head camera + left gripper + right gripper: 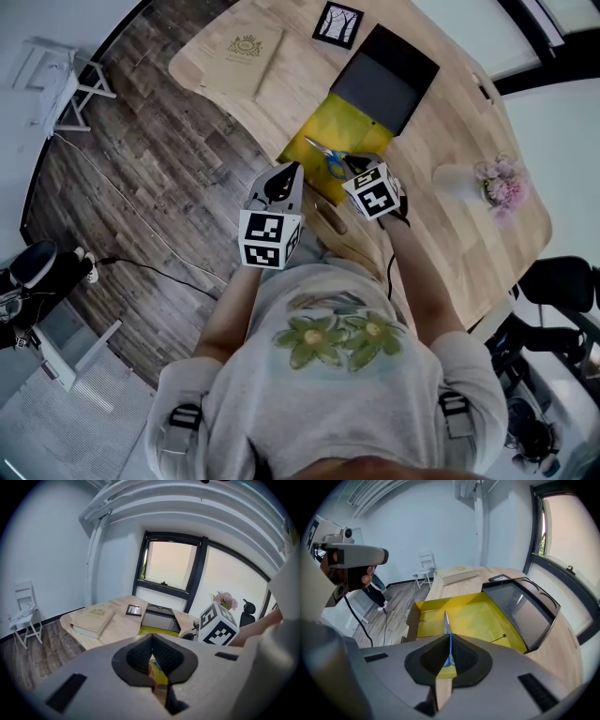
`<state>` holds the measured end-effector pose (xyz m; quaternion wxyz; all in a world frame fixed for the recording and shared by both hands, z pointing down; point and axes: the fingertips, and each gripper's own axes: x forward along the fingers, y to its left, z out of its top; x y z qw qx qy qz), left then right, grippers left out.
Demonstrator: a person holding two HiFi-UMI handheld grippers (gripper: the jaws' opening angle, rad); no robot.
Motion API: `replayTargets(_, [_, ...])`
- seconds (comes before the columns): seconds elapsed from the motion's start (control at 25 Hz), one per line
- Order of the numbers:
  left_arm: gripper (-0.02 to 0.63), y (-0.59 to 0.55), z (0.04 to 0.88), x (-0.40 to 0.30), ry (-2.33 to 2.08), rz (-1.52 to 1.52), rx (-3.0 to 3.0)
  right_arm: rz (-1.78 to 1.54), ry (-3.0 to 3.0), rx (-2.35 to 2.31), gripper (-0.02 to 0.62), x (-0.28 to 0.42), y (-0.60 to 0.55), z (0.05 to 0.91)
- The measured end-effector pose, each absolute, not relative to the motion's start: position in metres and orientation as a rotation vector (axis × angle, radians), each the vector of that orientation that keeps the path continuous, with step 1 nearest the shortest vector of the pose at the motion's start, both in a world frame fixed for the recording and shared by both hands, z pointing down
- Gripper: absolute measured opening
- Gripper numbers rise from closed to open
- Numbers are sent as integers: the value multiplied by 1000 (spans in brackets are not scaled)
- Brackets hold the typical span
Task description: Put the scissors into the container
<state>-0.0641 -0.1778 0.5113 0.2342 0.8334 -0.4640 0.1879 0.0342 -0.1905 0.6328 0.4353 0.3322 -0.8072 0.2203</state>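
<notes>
We stand at a wooden table [459, 103] holding two tongs. The right gripper [449, 638] is clamped on the blue handle of the scissors [446, 620]. Their blades point forward over the open yellow container [492, 618], whose dark lid [525, 609] is tipped back behind it. In the head view the scissors [325, 156] sit over the container's near half, just ahead of the right gripper [349, 169]. We cannot tell whether they touch the bottom.

The left gripper [151, 641] hangs just beside the container's near left corner, its jaws pressed together with nothing between them.

The step in hand looks like placement: carrying is done, release is not. Next, we judge, the right tongs need lowering until the scissors lie on the yellow floor, then opening and drawing back without dragging the blades out.
</notes>
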Motion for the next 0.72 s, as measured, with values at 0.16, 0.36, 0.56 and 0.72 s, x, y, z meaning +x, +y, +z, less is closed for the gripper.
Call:
replayTargets(0.16, [8,-177,507,-61,-1267,517,2305,549,-2040,853,11,36,-188,622])
replayTargets(0.36, [8,-174,506,-56,-1251,522,2323,555,-2081,868,8,34,-179,610])
replayTargets(0.56, [8,-170,502,-51,-1236,520,2339,572,-2106,898,6,35,-170,596])
replayTargets(0.72, [8,-168,500,-47,-1225,519,2352,577,-2124,920,6,38,-165,590])
